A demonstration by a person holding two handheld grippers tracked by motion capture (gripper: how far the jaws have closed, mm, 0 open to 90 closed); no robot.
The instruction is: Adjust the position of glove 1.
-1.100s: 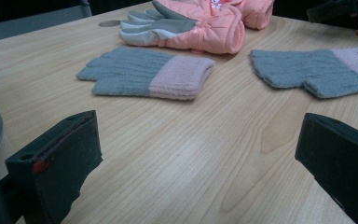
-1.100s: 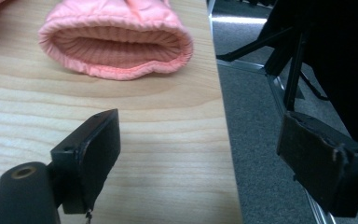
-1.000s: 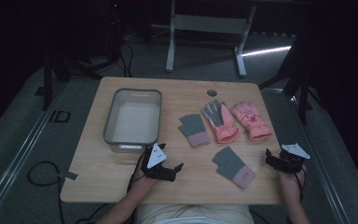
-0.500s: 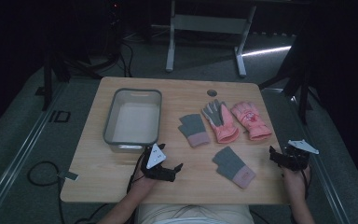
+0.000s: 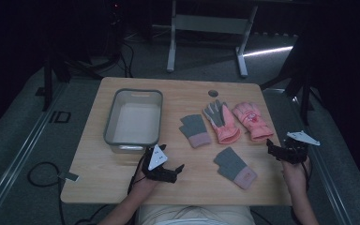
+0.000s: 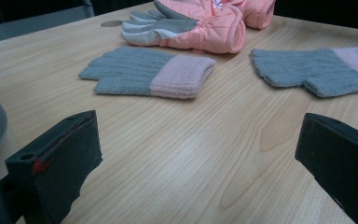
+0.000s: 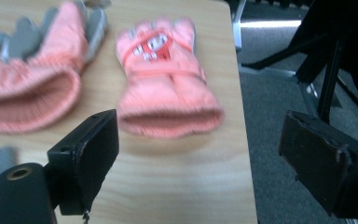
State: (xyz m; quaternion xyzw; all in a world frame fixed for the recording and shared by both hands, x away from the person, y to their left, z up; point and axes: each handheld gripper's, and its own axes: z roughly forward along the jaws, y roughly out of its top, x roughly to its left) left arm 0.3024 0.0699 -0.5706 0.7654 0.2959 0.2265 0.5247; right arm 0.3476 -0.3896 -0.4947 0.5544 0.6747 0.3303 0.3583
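Clearly soft, light and squashy: puffy pink padded ski glove with a cartoon patch (image 7: pixel 165 79), upper centre of right gripper view, flat near table edge; best pinched at ribbed cuff; right gripper (image 7: pixel 200 163) gaping wide, empty; left gripper (image 6: pixel 200 163) likewise wide.

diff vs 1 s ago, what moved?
Right gripper drifted slightly right and back toward the person at the table's right edge, fingers open, holding nothing. Left gripper stayed put, open. All four gloves and the grey tub unchanged.
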